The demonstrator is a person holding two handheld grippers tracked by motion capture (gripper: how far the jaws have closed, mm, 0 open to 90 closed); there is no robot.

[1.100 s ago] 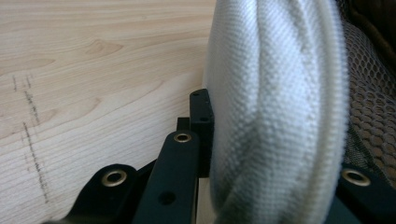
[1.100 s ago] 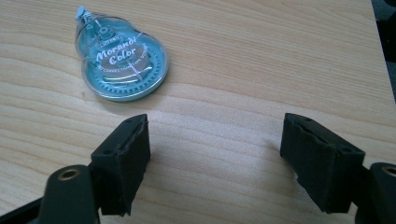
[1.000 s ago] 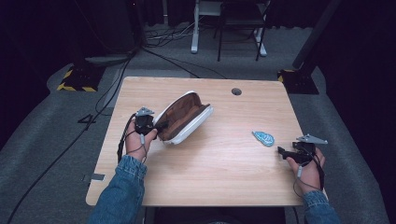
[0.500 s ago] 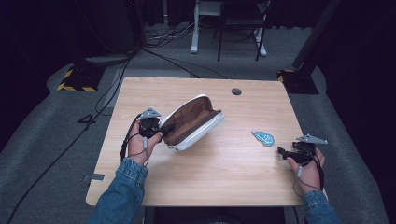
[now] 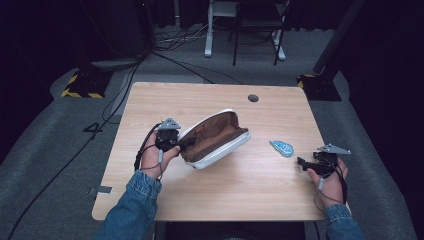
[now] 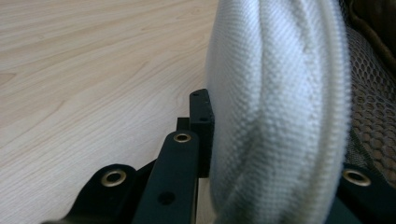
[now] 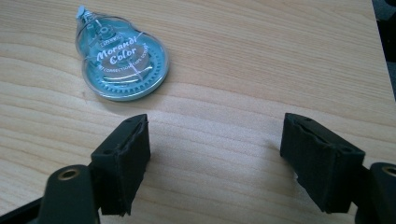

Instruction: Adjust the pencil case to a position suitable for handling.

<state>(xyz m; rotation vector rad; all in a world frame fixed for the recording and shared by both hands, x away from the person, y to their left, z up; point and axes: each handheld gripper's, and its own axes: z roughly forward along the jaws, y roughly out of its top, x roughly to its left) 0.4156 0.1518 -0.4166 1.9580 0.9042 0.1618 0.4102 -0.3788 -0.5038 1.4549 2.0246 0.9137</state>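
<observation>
We have the left gripper (image 5: 181,143) clamped on the near end of the white pencil case (image 5: 216,139), its rim pinched between the jaws, case tipped up with its brown lining open toward us at mid-table (image 5: 200,100). Our right gripper (image 7: 215,158) rests at the right edge, jaws spread and holding nothing, correction tape (image 7: 122,58) just beyond.
</observation>
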